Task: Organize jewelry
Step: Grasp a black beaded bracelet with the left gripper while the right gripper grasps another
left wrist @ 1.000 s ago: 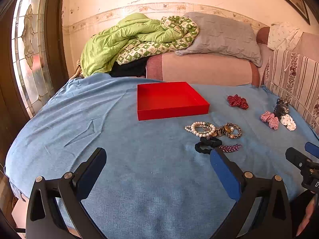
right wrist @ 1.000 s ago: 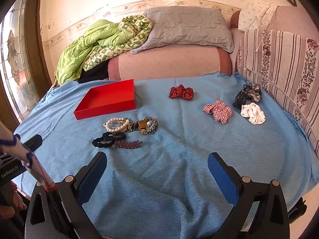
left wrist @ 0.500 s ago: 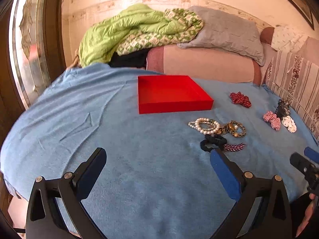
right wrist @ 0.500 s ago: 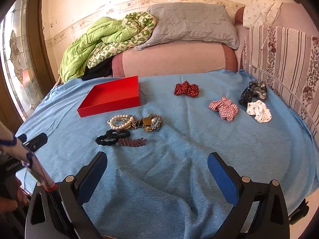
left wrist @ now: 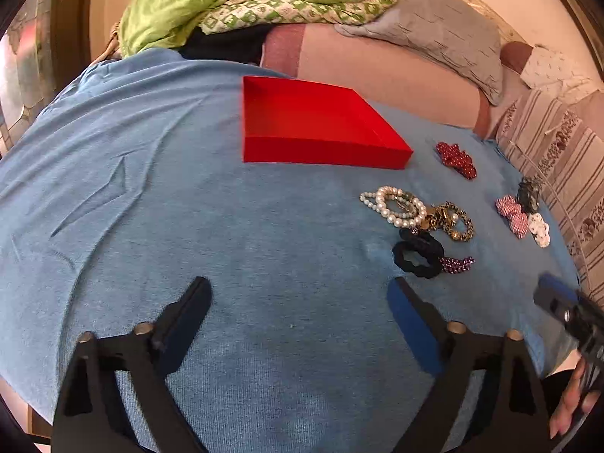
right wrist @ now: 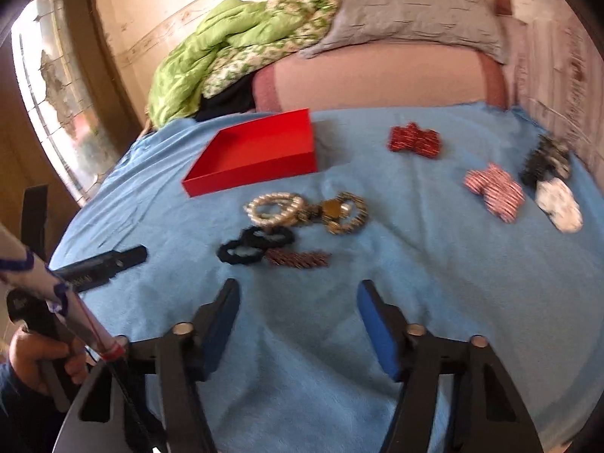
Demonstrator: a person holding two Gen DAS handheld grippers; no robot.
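Red cardboard tray (left wrist: pixel 321 128), shallow and open-topped, sits on the blue bedspread (left wrist: pixel 151 207), far of the jewelry cluster. Pearl bracelet (left wrist: pixel 396 205) touches the gold-and-black bracelet (left wrist: pixel 455 221) to its right; the black scrunchie (left wrist: pixel 417 255) lies just nearer, touching the purple leaf-shaped clip (right wrist: pixel 298 258), whose long axis runs left-right. Left gripper (left wrist: pixel 298 302): jaws spread wide, holding nothing, above bare cloth. Right gripper (right wrist: pixel 298 302): jaws spread, empty, near the clip. Only the right wrist view shows the person's left hand (right wrist: pixel 34 355) on its handle; only the left view shows the striped cushion (left wrist: pixel 558 166). Red bow (right wrist: pixel 415 141), checked bow (right wrist: pixel 494 190) and white scrunchie (right wrist: pixel 558 207) lie well apart, right.
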